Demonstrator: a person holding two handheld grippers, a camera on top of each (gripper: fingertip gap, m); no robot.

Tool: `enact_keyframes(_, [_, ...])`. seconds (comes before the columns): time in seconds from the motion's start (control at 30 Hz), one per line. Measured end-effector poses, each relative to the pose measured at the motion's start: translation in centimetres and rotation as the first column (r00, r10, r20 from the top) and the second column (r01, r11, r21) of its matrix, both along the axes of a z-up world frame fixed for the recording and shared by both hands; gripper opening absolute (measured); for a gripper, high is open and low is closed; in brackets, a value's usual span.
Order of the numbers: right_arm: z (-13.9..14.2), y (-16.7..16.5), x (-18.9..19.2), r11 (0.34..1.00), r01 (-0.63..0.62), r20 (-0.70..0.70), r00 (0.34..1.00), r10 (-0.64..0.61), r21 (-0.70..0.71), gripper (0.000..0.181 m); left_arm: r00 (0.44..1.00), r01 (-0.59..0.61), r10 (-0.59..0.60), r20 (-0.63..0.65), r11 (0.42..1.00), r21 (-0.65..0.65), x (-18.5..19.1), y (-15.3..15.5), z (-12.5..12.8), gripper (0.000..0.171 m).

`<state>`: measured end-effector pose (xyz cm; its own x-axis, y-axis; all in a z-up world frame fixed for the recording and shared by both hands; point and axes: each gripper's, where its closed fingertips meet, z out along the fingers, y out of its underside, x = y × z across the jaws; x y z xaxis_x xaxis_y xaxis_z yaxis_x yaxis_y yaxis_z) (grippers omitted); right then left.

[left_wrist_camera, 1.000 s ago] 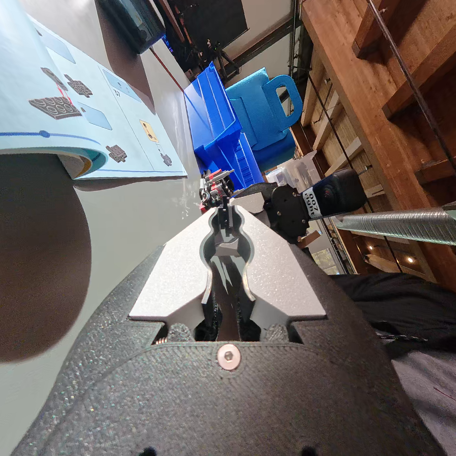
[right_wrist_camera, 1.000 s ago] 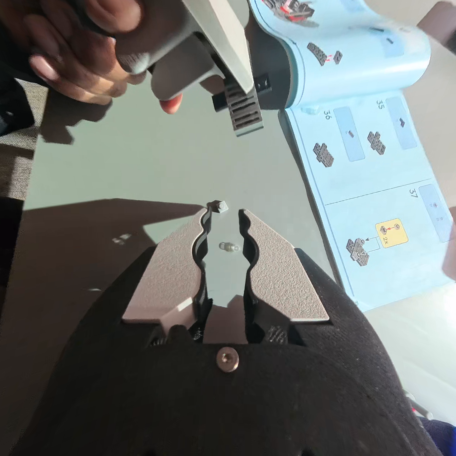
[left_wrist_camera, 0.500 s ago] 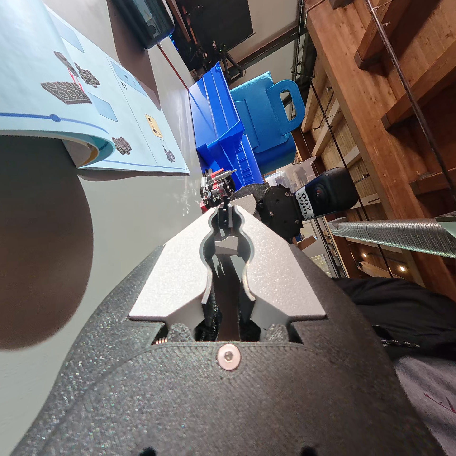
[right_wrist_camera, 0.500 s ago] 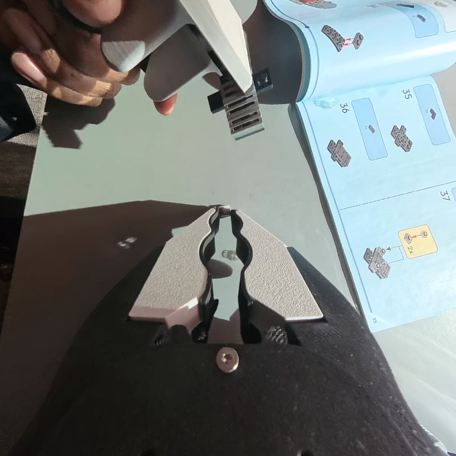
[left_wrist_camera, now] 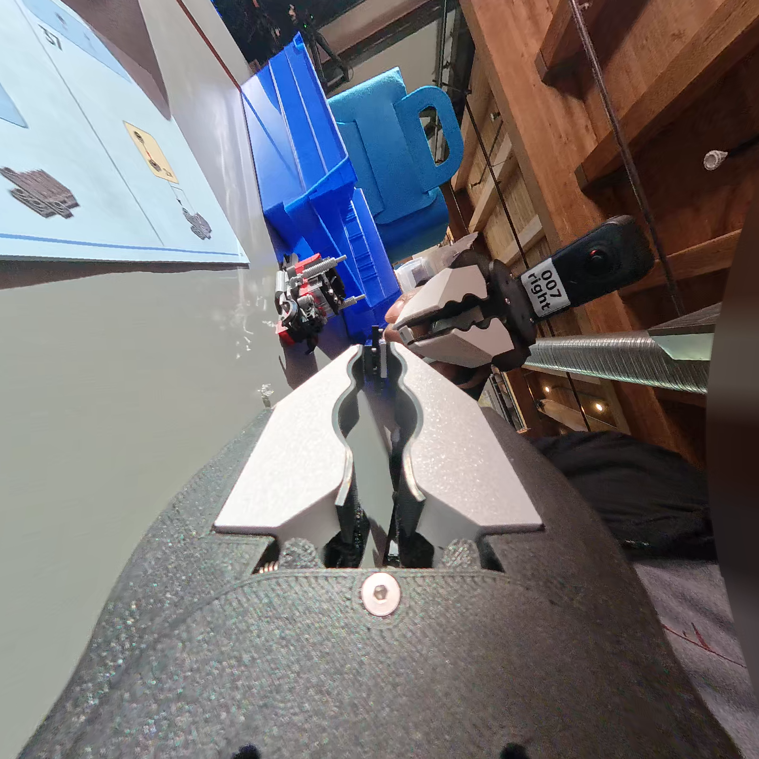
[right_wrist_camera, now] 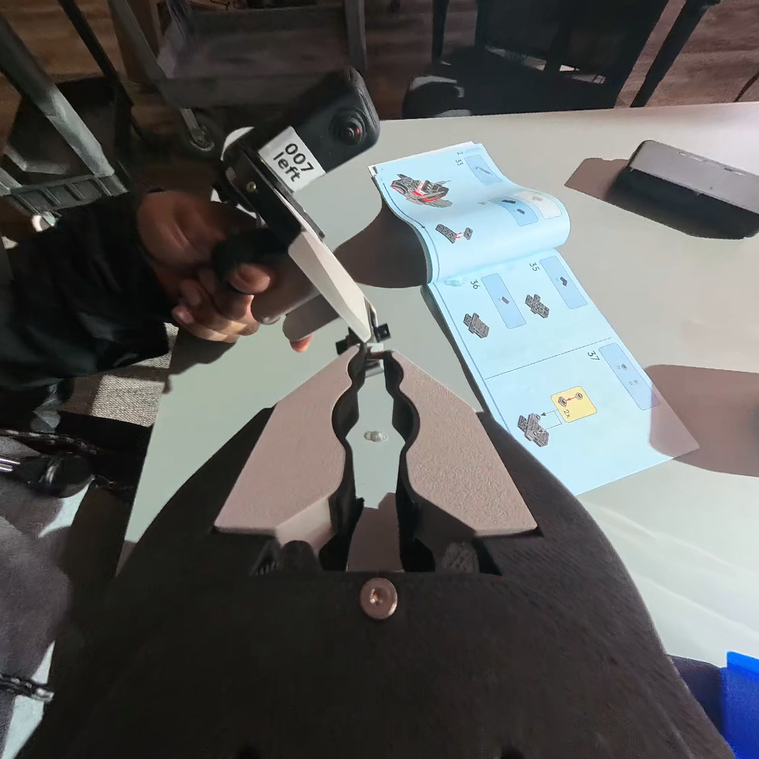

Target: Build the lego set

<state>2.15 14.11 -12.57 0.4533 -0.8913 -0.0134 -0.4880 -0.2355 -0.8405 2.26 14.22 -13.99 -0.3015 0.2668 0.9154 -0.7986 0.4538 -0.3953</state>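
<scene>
My left gripper is shut on a dark grey and black lego plate assembly, held edge-on above the table. My right gripper is shut on a small light grey lego piece. The two grippers meet tip to tip: the right gripper shows just right of the held assembly, and the left gripper with its black plate shows just above my right fingertips. A partly built red, grey and black lego model stands on the table further off.
An open light blue instruction booklet lies right of the grippers; it also shows in the left wrist view. A small clear piece lies on the grey table. Blue bins stand behind the model. A dark box sits far right. Only a small space, under 4 cm, lies between the two pairs of fingers.
My right gripper shut on the small grey piece on the table and lifted it to the left gripper's tip. The left gripper came down toward it with its assembly.
</scene>
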Motion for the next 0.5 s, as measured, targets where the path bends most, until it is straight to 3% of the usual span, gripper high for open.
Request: enact_keyframes(0.5, [0.3, 0.5, -0.3, 0.995, -0.03, -0.011, 0.999, 0.031, 0.09, 0.009, 0.996, 0.084, -0.084, -0.003, 0.995, -0.053, -1.8, -0.1, 0.7, 0.009])
